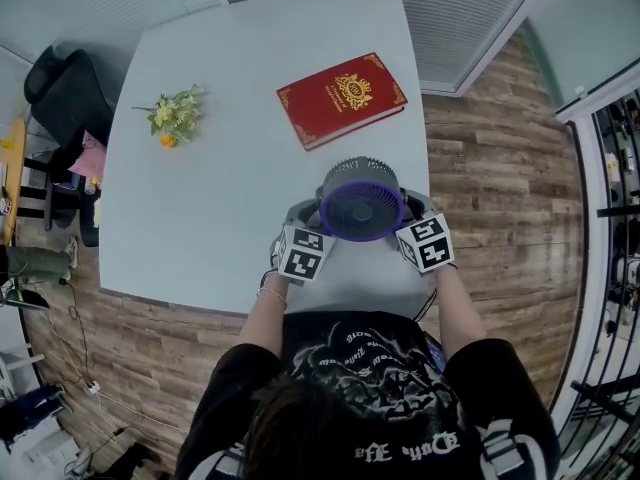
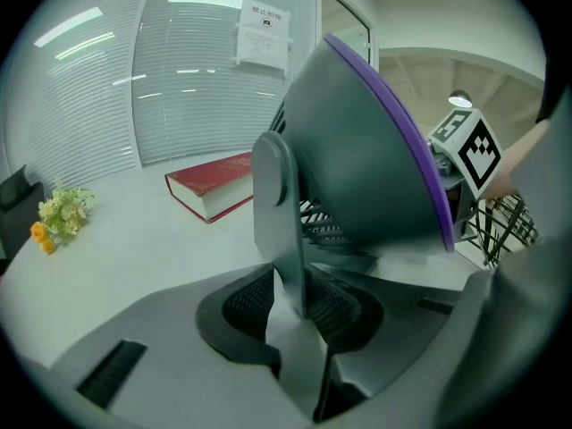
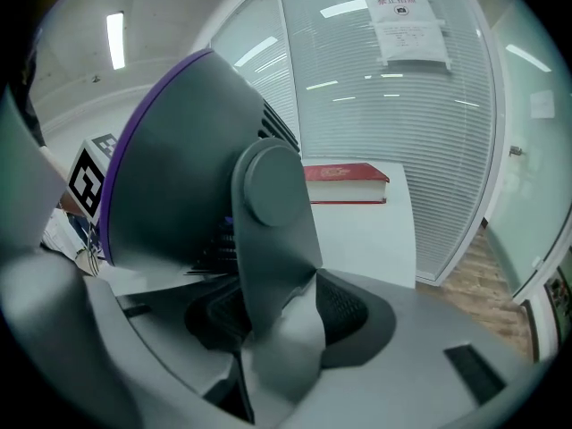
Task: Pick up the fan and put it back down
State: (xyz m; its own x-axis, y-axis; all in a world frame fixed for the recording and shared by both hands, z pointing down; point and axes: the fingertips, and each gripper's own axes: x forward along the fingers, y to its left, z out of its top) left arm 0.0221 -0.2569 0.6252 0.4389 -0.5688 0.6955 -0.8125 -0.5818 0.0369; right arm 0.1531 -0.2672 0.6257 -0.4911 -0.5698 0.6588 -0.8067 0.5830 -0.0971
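A grey fan point(image 1: 361, 200) with a purple rim stands near the front right edge of the white table point(image 1: 220, 198), its face tilted up. I hold it from both sides. My left gripper point(image 1: 300, 216) has the fan's left bracket arm point(image 2: 279, 213) between its jaws. The ribbed pads point(image 2: 243, 304) stand just off the arm, so the gripper point(image 2: 290, 304) is open. My right gripper point(image 1: 415, 210) straddles the right bracket arm point(image 3: 268, 239) the same way. Its pads point(image 3: 349, 307) are also apart from the arm, and the gripper point(image 3: 277, 315) is open.
A red book point(image 1: 341, 99) lies flat behind the fan, also seen as the book point(image 2: 214, 186) and the book point(image 3: 344, 181). A small bunch of flowers point(image 1: 175, 116) lies at the far left. Glass walls with blinds stand behind the table, and dark chairs point(image 1: 62, 93) to the left.
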